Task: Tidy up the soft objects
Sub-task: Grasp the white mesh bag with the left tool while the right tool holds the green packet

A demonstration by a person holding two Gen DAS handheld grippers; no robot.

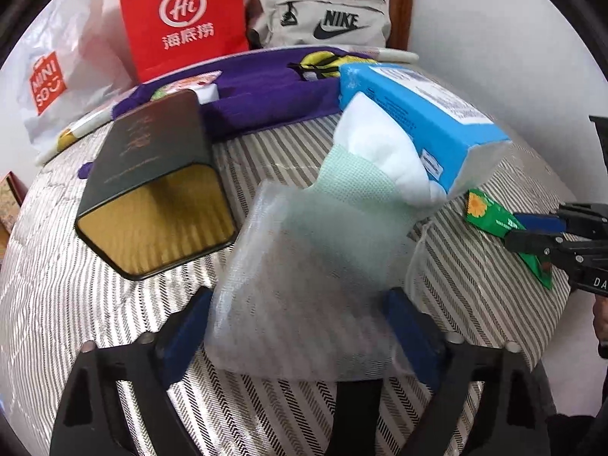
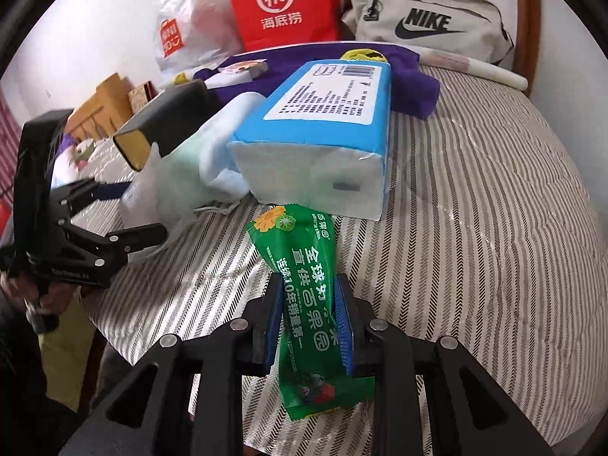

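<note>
Now mid-sort on bed (image 2: 475, 197): right gripper (image 2: 309, 323) clenched on green packet (image 2: 304, 285); left gripper (image 1: 300, 326) spread wide around pouch (image 1: 304, 266), unclamped. Next: close on pouch, lift clear of tissue pack (image 1: 425, 121).

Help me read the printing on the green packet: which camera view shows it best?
The right wrist view. There the green packet lies lengthwise between the right tool's pads, its white lettering facing the camera. The left wrist view shows only its far end at the frame edge, partly hidden by that tool.
</note>
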